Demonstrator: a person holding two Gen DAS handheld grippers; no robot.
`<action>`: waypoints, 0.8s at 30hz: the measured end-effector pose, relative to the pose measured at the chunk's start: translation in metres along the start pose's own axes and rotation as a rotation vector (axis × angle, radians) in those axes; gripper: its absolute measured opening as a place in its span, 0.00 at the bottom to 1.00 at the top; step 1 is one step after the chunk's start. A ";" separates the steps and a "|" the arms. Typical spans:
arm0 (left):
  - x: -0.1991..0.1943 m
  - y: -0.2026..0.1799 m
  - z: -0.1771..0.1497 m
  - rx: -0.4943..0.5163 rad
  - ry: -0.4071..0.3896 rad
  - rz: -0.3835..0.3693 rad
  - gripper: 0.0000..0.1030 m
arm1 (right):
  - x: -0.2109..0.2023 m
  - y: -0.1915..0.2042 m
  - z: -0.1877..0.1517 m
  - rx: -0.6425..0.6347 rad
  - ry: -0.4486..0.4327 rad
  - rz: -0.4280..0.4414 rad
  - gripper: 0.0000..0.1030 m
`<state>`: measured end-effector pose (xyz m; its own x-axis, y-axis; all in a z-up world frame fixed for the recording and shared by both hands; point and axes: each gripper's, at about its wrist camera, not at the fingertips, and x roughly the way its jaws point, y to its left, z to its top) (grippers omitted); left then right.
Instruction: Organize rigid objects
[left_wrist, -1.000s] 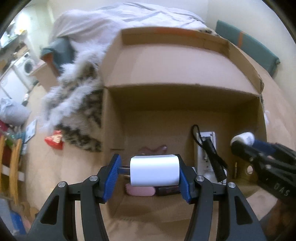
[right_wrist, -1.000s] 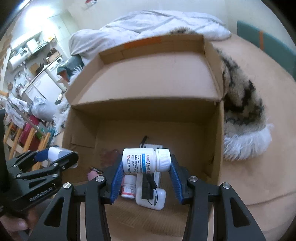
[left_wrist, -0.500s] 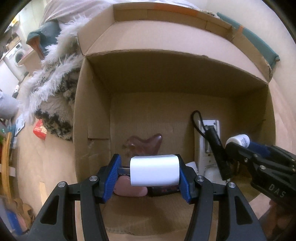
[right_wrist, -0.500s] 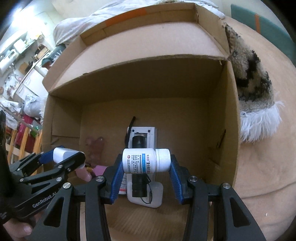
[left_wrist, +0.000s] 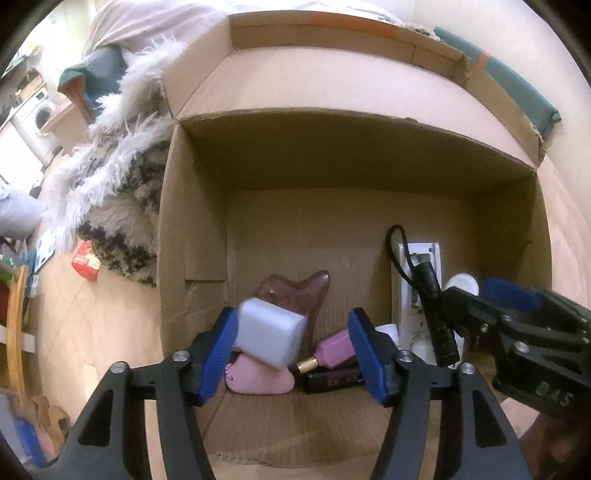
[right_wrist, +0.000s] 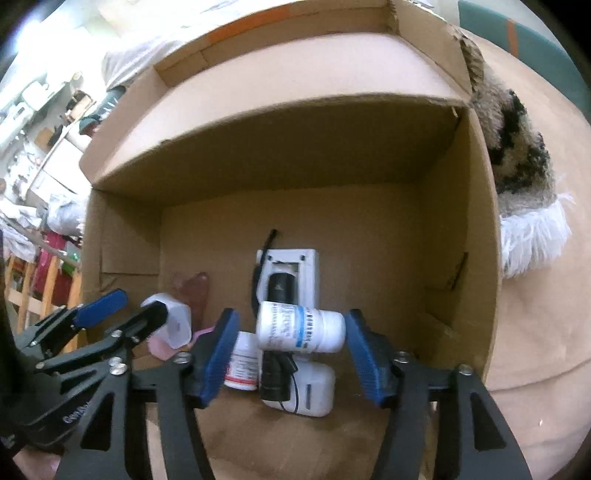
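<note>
Item: cardboard box (left_wrist: 192, 229), near end; our left hand-held gripper (left_wrist: 293, 350) and right hand-held gripper (right_wrist: 288, 350), just spread wide, release white charger (left_wrist: 271, 338) and pill bottle (right_wrist: 301, 330) to join the collected pile.

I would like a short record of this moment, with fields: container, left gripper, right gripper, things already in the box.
container: open cardboard box
left gripper: jaws just opened; white block tilted between them, right side clear of the pad
right gripper: jaws just opened; white pill bottle lying sideways between them, pads apart from it
already in box: white device, black flashlight, pink items, small bottle
</note>
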<state>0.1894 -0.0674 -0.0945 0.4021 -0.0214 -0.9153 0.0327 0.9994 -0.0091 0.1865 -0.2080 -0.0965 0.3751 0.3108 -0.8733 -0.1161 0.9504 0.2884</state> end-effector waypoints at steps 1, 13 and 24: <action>0.000 0.001 0.000 -0.005 0.003 0.000 0.60 | -0.002 0.003 0.000 -0.013 -0.013 -0.004 0.71; -0.021 0.013 0.000 -0.026 -0.021 0.007 0.62 | -0.022 -0.006 0.009 0.043 -0.126 0.008 1.00; -0.060 0.040 -0.021 -0.127 -0.001 -0.030 0.64 | -0.045 -0.015 -0.008 0.120 -0.115 0.028 1.00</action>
<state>0.1475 -0.0256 -0.0483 0.4032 -0.0512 -0.9137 -0.0713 0.9936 -0.0871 0.1635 -0.2367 -0.0647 0.4771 0.3280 -0.8154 -0.0198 0.9315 0.3631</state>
